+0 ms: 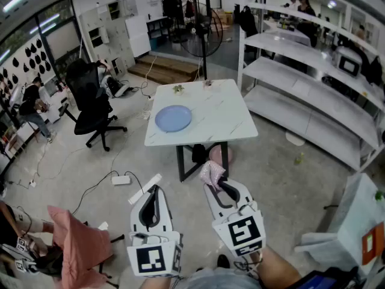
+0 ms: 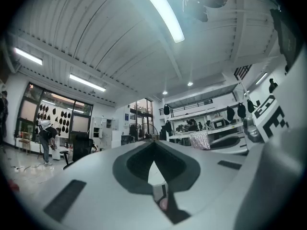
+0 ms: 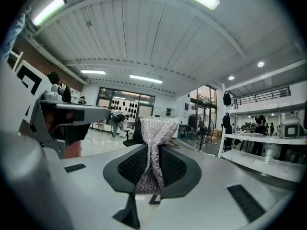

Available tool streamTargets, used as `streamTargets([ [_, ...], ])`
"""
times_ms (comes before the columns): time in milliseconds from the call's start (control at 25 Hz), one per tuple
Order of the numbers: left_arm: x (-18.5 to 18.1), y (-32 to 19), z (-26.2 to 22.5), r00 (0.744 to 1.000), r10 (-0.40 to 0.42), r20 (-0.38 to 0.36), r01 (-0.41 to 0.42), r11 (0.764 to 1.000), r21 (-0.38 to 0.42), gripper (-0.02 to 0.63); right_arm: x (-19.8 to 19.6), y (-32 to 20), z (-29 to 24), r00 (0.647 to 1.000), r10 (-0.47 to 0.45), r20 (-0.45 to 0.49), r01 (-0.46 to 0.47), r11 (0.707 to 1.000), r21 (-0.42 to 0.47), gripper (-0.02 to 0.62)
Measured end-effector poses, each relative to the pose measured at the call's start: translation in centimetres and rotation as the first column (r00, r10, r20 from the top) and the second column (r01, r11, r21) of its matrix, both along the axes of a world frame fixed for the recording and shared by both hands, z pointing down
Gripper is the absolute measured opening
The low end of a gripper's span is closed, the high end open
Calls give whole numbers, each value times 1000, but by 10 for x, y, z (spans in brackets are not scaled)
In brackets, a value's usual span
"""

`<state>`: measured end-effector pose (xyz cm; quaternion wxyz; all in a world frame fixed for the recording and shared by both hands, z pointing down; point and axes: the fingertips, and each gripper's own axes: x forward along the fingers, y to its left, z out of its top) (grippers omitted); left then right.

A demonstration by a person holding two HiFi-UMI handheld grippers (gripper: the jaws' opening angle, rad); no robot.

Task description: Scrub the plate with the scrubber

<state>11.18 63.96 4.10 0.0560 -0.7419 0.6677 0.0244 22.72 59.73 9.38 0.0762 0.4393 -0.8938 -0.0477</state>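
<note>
A round blue plate (image 1: 173, 118) lies on the left half of a white marble table (image 1: 219, 122), some way ahead of both grippers. My right gripper (image 1: 212, 180) is held low in front of the table, shut on a silvery mesh scrubber (image 1: 211, 171). In the right gripper view the scrubber (image 3: 154, 150) stands pinched at its waist between the jaws of the right gripper (image 3: 152, 176). My left gripper (image 1: 154, 190) hangs beside it, to the left, shut with nothing in it. In the left gripper view the left gripper (image 2: 152, 145) has its jaws meeting at the tips.
A black office chair (image 1: 90, 104) stands left of the table. White shelving (image 1: 313, 92) runs along the right, and a floor fan (image 1: 201, 32) stands behind. Cables and a power strip (image 1: 121, 180) lie on the floor. A pink cloth (image 1: 78, 248) is at lower left. Two small items (image 1: 178, 89) sit at the table's far edge.
</note>
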Motion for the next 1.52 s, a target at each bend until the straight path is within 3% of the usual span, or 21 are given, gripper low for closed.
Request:
streamTargets([
  [400, 19, -11, 8, 1000, -4, 13, 5, 999, -33, 6, 26, -10, 6, 999, 8, 36, -7, 1000, -25, 91],
  [840, 36, -48, 35, 998, -61, 31, 64, 991, -117, 6, 51, -56, 35, 999, -37, 24, 39, 995, -92, 94],
  [1160, -4, -103, 60, 996, -92, 11, 93, 987, -134, 6, 8, -115, 60, 996, -84, 21, 86, 989, -120, 95],
  [1520, -92, -229, 79, 997, -83, -7, 80, 984, -161, 6, -76, -232, 79, 997, -70, -17, 67, 986, -153, 95],
])
